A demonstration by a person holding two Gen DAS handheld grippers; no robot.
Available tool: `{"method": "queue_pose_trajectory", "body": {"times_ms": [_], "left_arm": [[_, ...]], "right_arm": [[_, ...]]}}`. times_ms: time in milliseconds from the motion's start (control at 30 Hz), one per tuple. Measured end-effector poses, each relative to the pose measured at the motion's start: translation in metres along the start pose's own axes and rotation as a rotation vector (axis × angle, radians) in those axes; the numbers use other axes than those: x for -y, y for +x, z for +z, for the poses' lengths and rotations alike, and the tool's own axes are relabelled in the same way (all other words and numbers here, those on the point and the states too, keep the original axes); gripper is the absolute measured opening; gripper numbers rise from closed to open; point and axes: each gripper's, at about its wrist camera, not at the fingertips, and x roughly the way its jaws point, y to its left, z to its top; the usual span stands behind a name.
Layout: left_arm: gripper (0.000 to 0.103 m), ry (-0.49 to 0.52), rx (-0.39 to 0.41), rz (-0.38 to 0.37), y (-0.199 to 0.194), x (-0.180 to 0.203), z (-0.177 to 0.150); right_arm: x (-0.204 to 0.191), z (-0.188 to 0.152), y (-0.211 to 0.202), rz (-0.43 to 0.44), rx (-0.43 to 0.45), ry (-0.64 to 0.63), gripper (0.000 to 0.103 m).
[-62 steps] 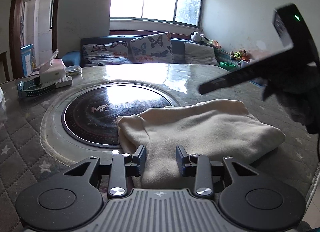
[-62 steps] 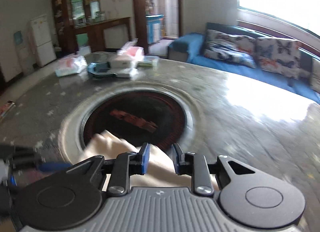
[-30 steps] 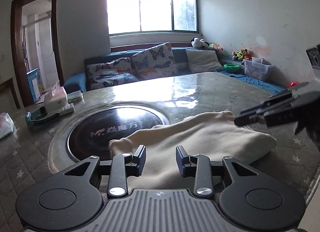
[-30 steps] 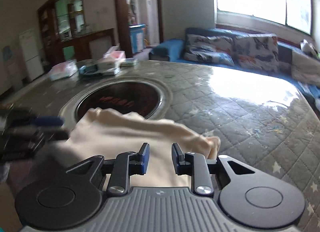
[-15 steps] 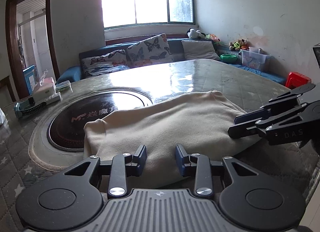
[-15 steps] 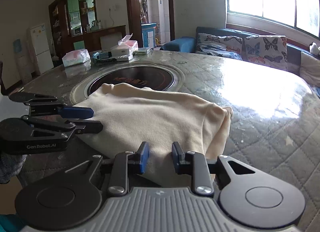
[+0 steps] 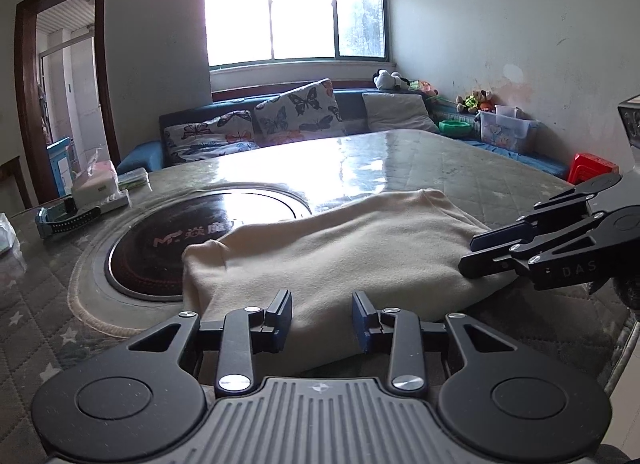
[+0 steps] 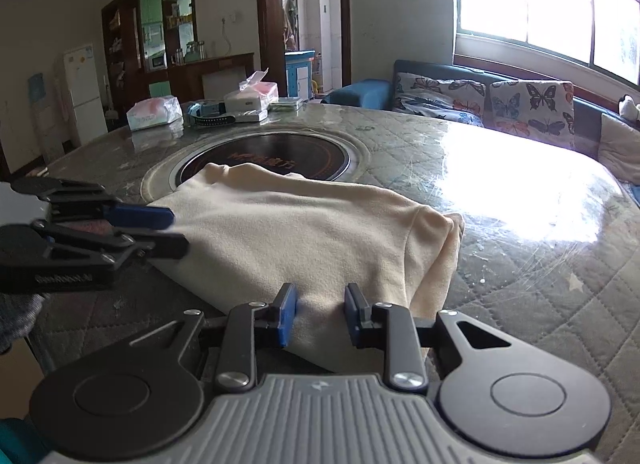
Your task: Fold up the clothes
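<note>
A cream garment [image 7: 340, 248] lies folded on the quilted table [image 7: 500, 184], its far left corner over the round black hob [image 7: 160, 240]. My left gripper [image 7: 321, 318] hovers at the garment's near edge, jaws apart, and the cloth lies under them ungripped. In the right wrist view the garment [image 8: 300, 232] fills the middle. My right gripper [image 8: 320, 316] stands over its near hem, jaws apart and pinching nothing. Each gripper shows in the other's view: the right gripper [image 7: 466, 254] at the cloth's right end, the left gripper [image 8: 178, 232] at its left end.
A tissue box [image 8: 252, 94], a tissue pack [image 8: 154, 112] and a blue strap [image 7: 64, 216] sit at the table's far side beyond the hob. A sofa with butterfly cushions [image 7: 280, 120] runs under the window. A red stool [image 7: 592, 168] stands right of the table.
The right gripper has come down and in to the garment's right end. The left gripper has stayed at the near edge. The garment lies flatter and has not been taken hold of.
</note>
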Motion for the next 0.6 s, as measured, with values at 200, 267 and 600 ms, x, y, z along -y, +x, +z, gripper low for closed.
{"method": "queue_pose_trajectory", "body": {"times_ms": [200,267,600], "left_arm": [[0.036,-0.024,0.036,0.041,-0.011,-0.010,0.006],[0.036,-0.029,0.027,0.063,-0.008,-0.013,0.007],[0.040,-0.081,-0.035,0.113,-0.004,-0.026,0.000]], "right_arm": [[-0.003,0.008,-0.004,-0.014,-0.008,-0.005,0.028],[-0.006,0.015,-0.004,-0.008,0.003,0.002,0.028],[-0.035,0.049,0.021,0.086,0.025,-0.041,0.038]]}}
